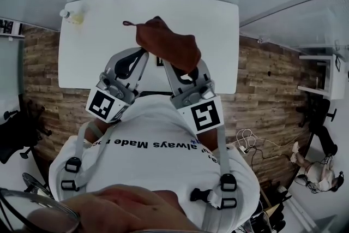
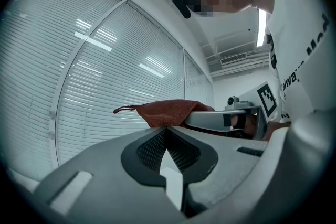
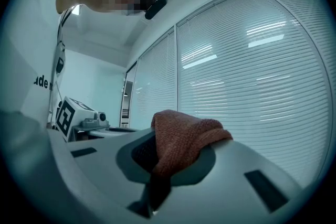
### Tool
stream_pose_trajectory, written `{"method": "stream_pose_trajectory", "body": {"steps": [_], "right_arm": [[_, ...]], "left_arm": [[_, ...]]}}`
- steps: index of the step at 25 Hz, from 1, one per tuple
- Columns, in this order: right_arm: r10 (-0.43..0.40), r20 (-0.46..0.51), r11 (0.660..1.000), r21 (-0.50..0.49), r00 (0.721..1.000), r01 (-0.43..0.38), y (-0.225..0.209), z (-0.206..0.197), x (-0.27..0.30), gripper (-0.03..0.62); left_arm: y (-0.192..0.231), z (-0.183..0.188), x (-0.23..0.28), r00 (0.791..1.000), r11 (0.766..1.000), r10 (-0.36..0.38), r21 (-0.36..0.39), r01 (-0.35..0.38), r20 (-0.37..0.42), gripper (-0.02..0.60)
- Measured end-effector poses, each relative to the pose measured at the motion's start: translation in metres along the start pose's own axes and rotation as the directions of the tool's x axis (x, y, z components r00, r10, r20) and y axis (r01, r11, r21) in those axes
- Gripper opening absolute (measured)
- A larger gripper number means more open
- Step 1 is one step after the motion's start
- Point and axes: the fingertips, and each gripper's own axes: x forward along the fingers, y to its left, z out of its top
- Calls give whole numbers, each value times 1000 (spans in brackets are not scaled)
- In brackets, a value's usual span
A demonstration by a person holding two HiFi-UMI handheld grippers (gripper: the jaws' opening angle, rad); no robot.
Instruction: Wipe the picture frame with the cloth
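Clamping a rust-brown knitted cloth (image 3: 181, 136), the right gripper (image 3: 163, 165) has its jaws closed on the fabric, which bunches up above them and spills over their tips. The left gripper (image 2: 167, 129) has its jaws pressed together at the tips, with nothing between them. Both grippers are held close side by side above a white rectangular table (image 1: 218, 24). A small dark object (image 1: 159, 61) on the table between them is mostly hidden; whether it is the picture frame I cannot tell.
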Motion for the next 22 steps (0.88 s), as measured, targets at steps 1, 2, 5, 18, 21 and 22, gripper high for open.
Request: {"method": "stream_pose_trajectory", "body": {"steps": [1,2,5,18,21,22], "right_arm": [[-1,-2,1000,3,1000,1,-2,-1,1,21],[-2,-5,1000,5,1000,2,-4,-2,0,20],[-2,-11,1000,4,1000,2,-10,-2,-3,20],[39,2,999,-12,999,-39,-51,3,-22,20],[46,-8,999,-7,999,-46,-59,-1,-18,20],[50,-10,999,-7,999,-50,-61,-3,-16,20]], "left_arm": [[1,-1,2,1000,1000,-1,0,1,-3,2],[1,-2,4,1000,1000,0,2,0,-9,2],[0,-2,11,1000,1000,1,6,0,-14,2],[-18,1,44,998,998,62,24,-62,-4,2],[-11,-5,51,997,997,76,19,-76,-20,2],[-9,-6,52,997,997,78,17,-78,-23,2]]}}
